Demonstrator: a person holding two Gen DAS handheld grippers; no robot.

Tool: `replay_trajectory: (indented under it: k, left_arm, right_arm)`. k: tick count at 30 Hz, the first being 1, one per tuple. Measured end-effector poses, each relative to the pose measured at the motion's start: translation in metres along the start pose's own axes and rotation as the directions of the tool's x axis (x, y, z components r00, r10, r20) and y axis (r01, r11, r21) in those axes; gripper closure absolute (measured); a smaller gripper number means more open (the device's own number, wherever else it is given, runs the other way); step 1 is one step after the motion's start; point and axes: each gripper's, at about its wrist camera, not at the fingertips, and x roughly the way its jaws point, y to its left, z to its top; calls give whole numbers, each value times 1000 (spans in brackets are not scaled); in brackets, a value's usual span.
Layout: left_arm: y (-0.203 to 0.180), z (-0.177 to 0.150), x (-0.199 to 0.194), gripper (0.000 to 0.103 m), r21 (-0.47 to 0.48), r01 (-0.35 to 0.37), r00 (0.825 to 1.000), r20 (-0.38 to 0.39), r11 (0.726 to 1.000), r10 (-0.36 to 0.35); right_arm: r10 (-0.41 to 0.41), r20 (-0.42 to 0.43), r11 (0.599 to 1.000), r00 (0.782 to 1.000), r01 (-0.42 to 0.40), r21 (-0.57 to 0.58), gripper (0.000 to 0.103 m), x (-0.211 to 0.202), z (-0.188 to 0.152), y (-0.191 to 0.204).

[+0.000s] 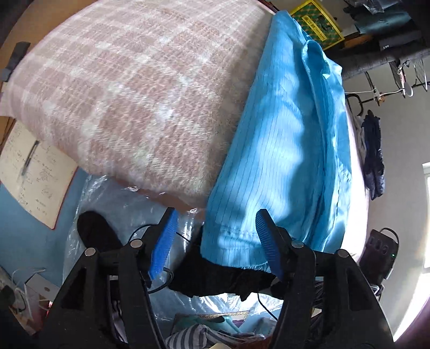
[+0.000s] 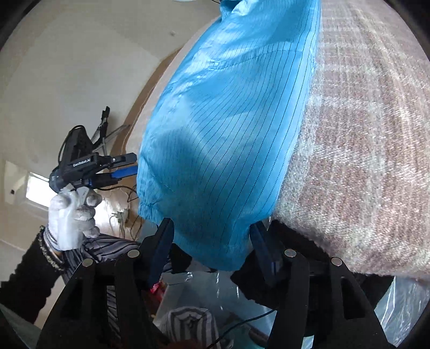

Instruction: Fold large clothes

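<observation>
A large light-blue garment (image 1: 279, 150) with thin dark pinstripes lies folded lengthwise on a pink plaid blanket (image 1: 129, 86), its hem hanging over the near edge. My left gripper (image 1: 216, 241) stands open, its blue pads on either side of the hem without pressing it. In the right wrist view the same garment (image 2: 228, 128) droops off the blanket (image 2: 362, 150). My right gripper (image 2: 212, 247) is open with the lower hem loose between its fingers. The left gripper (image 2: 131, 163), held by a gloved hand (image 2: 72, 214), sits at the garment's left edge.
An open notebook (image 1: 35, 174) with a pen lies to the left, below the blanket. Clear plastic wrap (image 1: 121, 204), a black cloth (image 1: 225, 276) and cables lie under the hem. A yellow box (image 1: 317, 24), dark clothes (image 1: 372, 161) and a power strip (image 1: 381, 247) are on the right.
</observation>
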Motion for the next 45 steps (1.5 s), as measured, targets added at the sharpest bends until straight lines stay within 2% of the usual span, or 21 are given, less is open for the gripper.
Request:
replay_trajectory:
  k: [1, 3, 5, 6, 7, 8, 9, 12, 16, 20, 22, 25, 27, 29, 31, 36, 39, 41, 45]
  left_arm:
    - [1, 2, 4, 41, -12, 37, 999, -19, 999, -37]
    - [3, 2, 13, 41, -38, 93, 994, -55, 995, -95]
    - [-1, 6, 15, 43, -30, 117, 991, -53, 993, -119]
    - [-4, 6, 15, 65, -19, 110, 993, -45, 994, -111]
    - [-8, 5, 16, 79, 4, 100, 994, -43, 995, -100]
    - [-11, 4, 17, 84, 16, 101, 994, -41, 995, -101]
    - [-14, 2, 15, 94, 29, 94, 995, -34, 995, -93]
    - [-24, -4, 5, 100, 75, 78, 997, -6, 994, -78]
    - [-30, -21, -10, 101, 75, 118, 993, -6, 990, -118]
    - [-41, -36, -3, 101, 135, 75, 997, -39, 988, -71]
    - [-47, -36, 0, 101, 162, 15, 999, -42, 987, -8]
    - [-55, -37, -10, 93, 202, -23, 999, -26, 979, 29]
    - [-60, -38, -24, 82, 219, -37, 999, 5, 975, 37]
    - [-62, -38, -39, 80, 226, -43, 999, 36, 973, 35]
    - [-68, -35, -57, 80, 240, -37, 997, 77, 970, 19]
    - [-103, -7, -92, 80, 306, -9, 982, 181, 952, -49]
    - [-132, 24, -94, 80, 332, 13, 973, 213, 943, -89]
    - [-150, 40, -88, 80, 356, 22, 966, 232, 934, -111]
    - [-198, 79, -67, 80, 446, 5, 959, 252, 895, -131]
  right_arm:
    - [11, -2, 1000, 1000, -11, 8, 60, 3, 0, -2]
    - [40, -26, 999, 999, -39, 12, 89, 9, 1, -2]
    - [39, -31, 999, 999, -39, -8, 96, 5, -2, 5]
    - [36, -29, 999, 999, -36, -13, 98, 2, -3, 7]
    - [37, -28, 999, 999, -37, -14, 99, 1, -4, 10]
    - [44, -25, 999, 999, -45, -13, 100, -3, -5, 14]
    - [50, -23, 999, 999, -50, -11, 100, -10, -2, 15]
    - [47, -20, 999, 999, -47, -18, 101, -17, -5, 18]
    - [6, -39, 998, 999, -9, -69, 102, -38, -10, 25]
    - [23, -45, 999, 999, -25, -46, 102, -61, -16, 18]
    - [-33, -60, 997, 998, 29, -67, 102, -54, -18, 18]
    - [-92, -113, 992, 989, 82, -91, 92, -41, -20, 18]
    - [-115, -123, 988, 986, 100, -116, 91, -44, -21, 22]
    - [-144, -113, 979, 983, 126, -158, 88, -57, -23, 22]
    - [-152, -78, 974, 985, 136, -180, 84, -77, -21, 29]
    - [-137, 66, 967, 988, 148, -208, 84, -127, 9, 47]
    - [-147, 157, 953, 977, 182, -241, 84, -145, 40, 52]
    - [-172, 223, 940, 960, 227, -254, 84, -152, 66, 53]
    - [-190, 274, 940, 943, 255, -226, 84, -155, 122, 34]
